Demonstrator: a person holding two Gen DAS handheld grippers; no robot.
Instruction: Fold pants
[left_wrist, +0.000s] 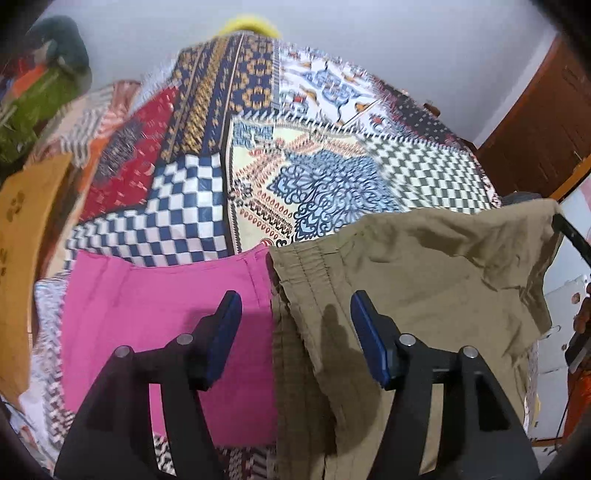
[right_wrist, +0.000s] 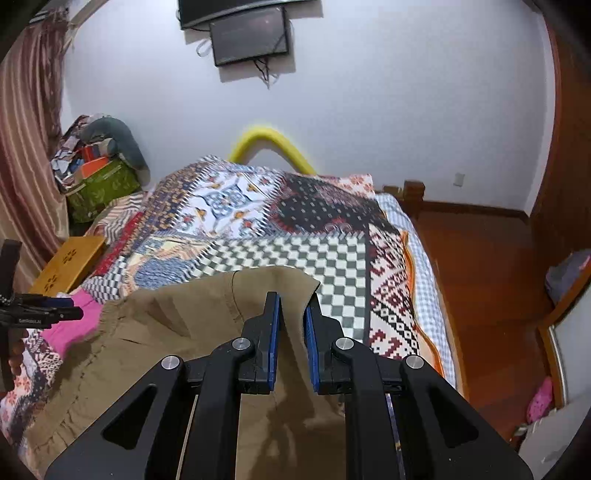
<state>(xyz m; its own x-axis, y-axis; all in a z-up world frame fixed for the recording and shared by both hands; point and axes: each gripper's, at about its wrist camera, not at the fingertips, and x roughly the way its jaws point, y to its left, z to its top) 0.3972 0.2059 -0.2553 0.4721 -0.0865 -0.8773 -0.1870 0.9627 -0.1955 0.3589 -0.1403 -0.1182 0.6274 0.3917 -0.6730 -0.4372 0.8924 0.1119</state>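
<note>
Nearest the lens in the left wrist view, the left gripper (left_wrist: 295, 314) stands with its jaws apart and nothing between the pads; it hangs over the seam where the khaki pants (left_wrist: 406, 280) meet a pink garment (left_wrist: 166, 317) lying to their left, and whether the pads brush the cloth cannot be told. In the right wrist view the right gripper (right_wrist: 291, 325) has its jaws drawn nearly together, clamped on a fold of the khaki fabric at the pants' far right edge, which rises off the bed between the blue pads. The pants lie across the near end of the bed (right_wrist: 332, 258), on its patchwork cover, their gathered waistband towards the left, beside the pink garment. Judgement: the step in hand appears to be carrying one edge of the pants over for a fold. To do it well, the left gripper should take the matching edge near the waistband, clear of the pink cloth, before the right one travels; both edges should then move level and taut so the fold lands square. Risk noted: snagging the pink garment, or a slack, crooked crease. Beyond the bed, a yellow curved tube (right_wrist: 271, 144) stands against the far wall.
</note>
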